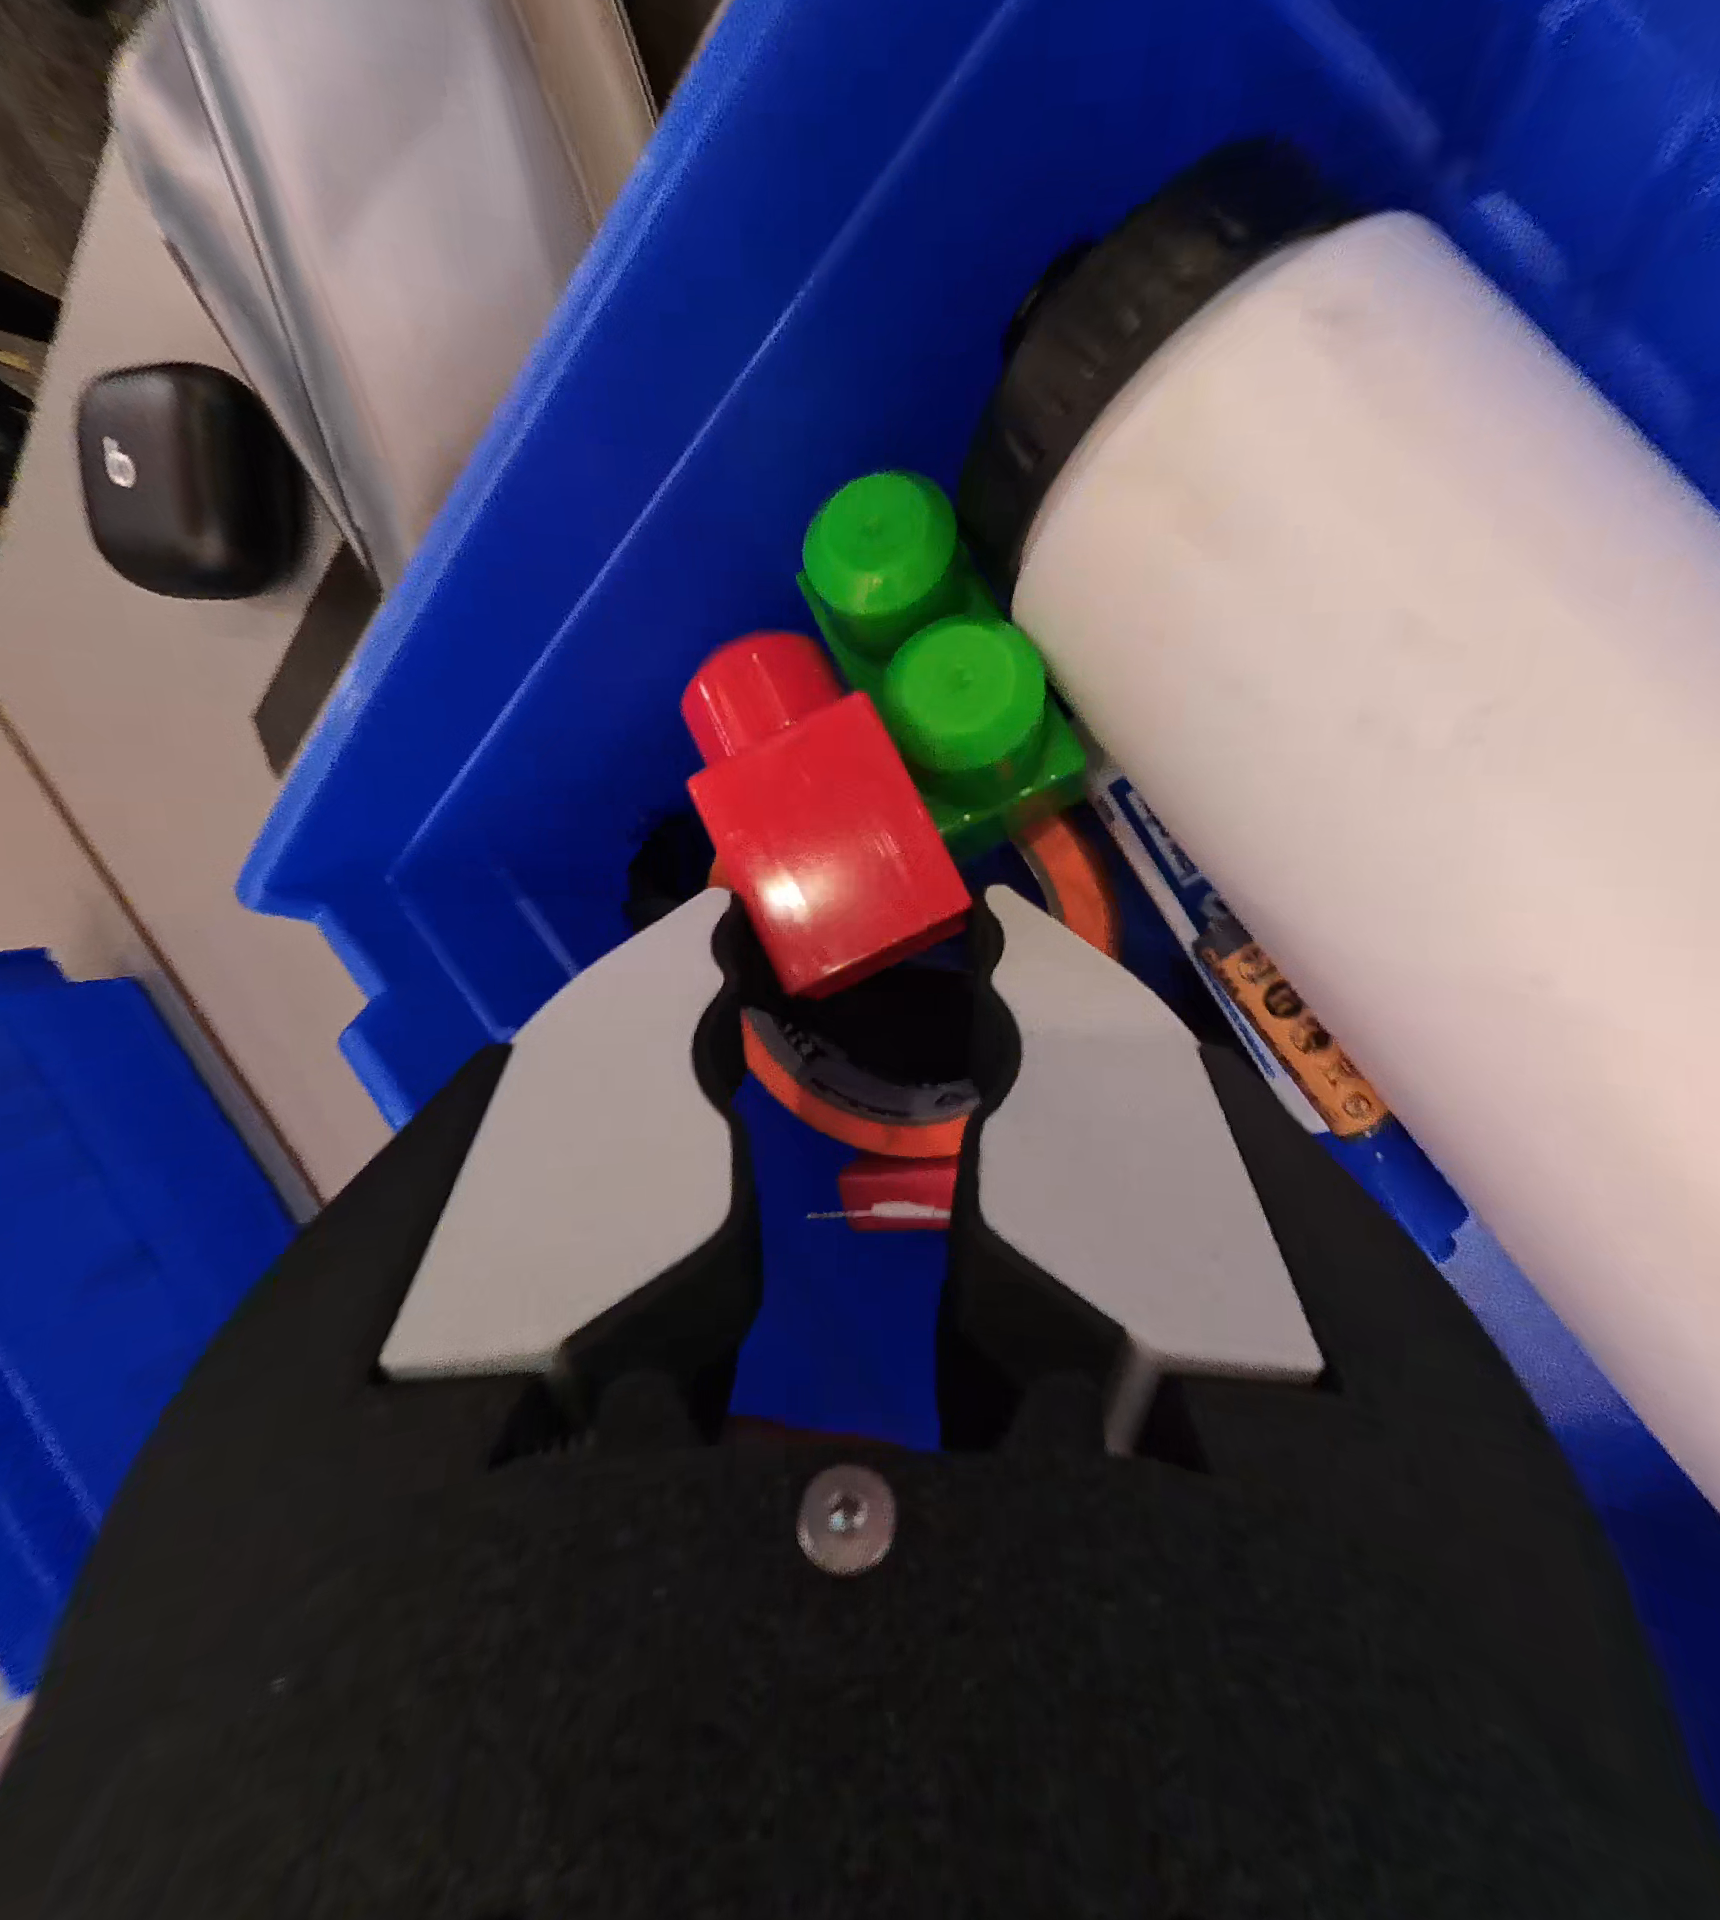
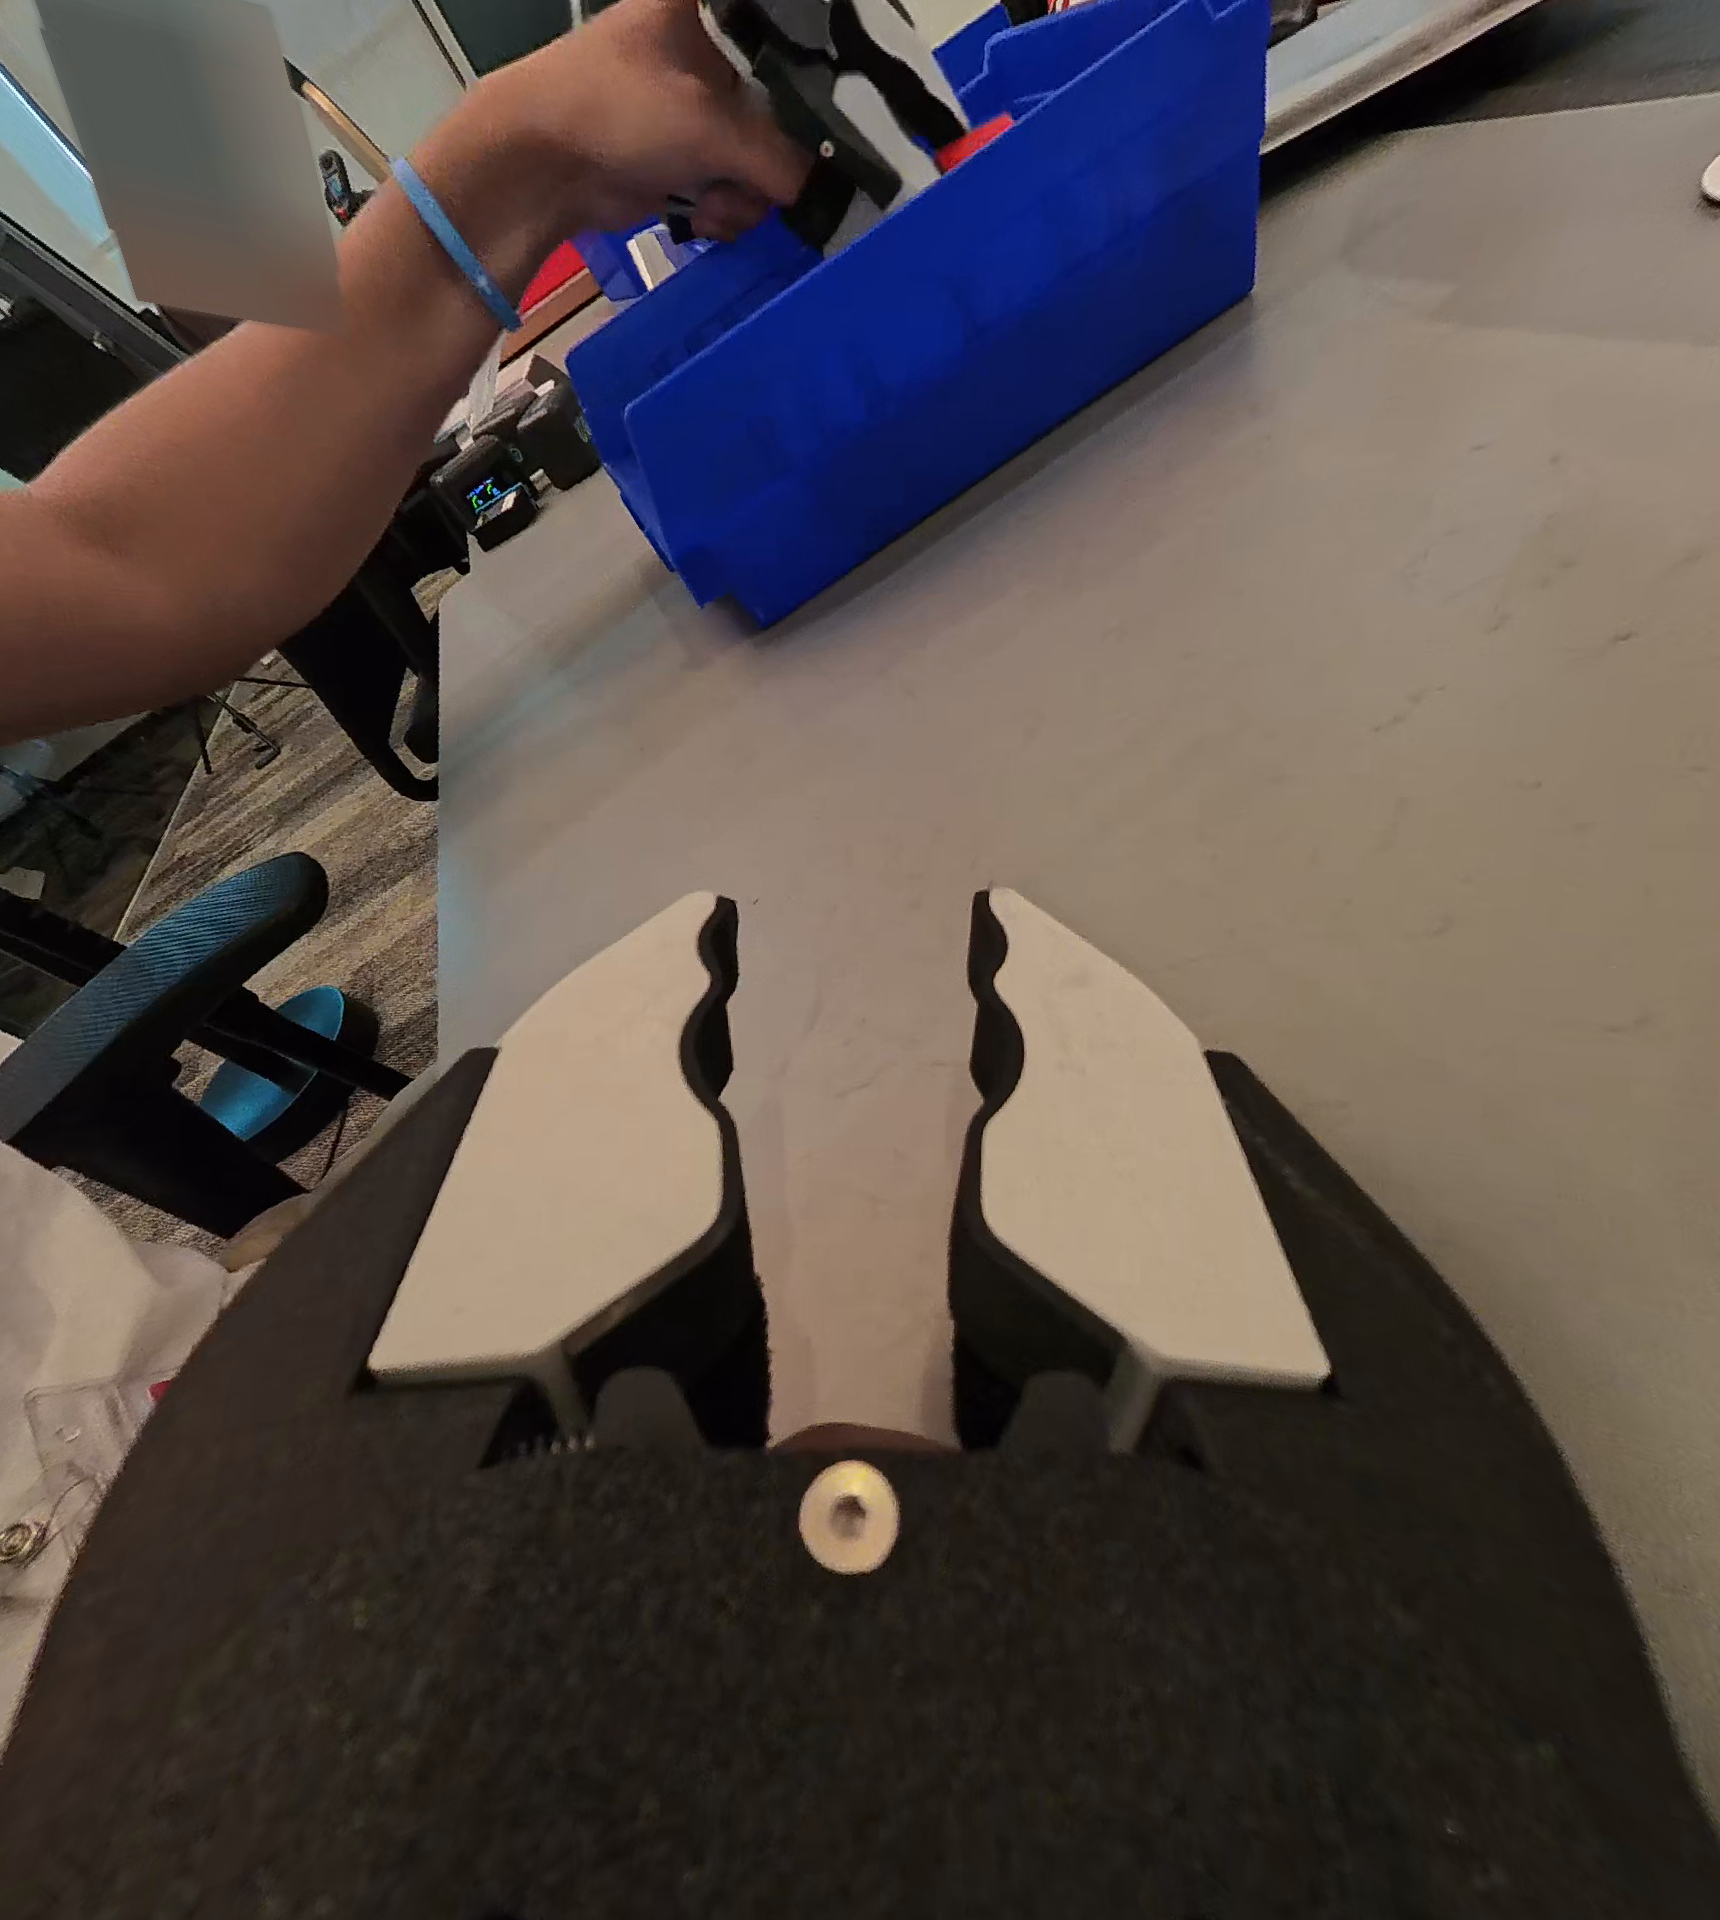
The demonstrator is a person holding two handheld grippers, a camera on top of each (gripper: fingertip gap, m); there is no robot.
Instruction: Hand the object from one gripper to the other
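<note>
Left wrist view: the left hand-held gripper (image 1: 851, 920) reaches into one blue bin (image 1: 627, 540), its two fingertips clamped on one red block (image 1: 825, 842). Beside it lie one green block (image 1: 939, 665) with two studs, one large white cylinder (image 1: 1407, 810) with a black cap, and one orange-rimmed round item (image 1: 866, 1112). A second blue bin (image 1: 25, 1195) shows at the left edge.

Right wrist view: the right hand-held gripper (image 2: 854, 920) hovers over the grey desk (image 2: 1355, 727), its fingers parted and gripping nothing. Farther off, one hand (image 2: 617, 125) wearing one blue wristband (image 2: 456, 244) works the other hand-held gripper at the bin.
</note>
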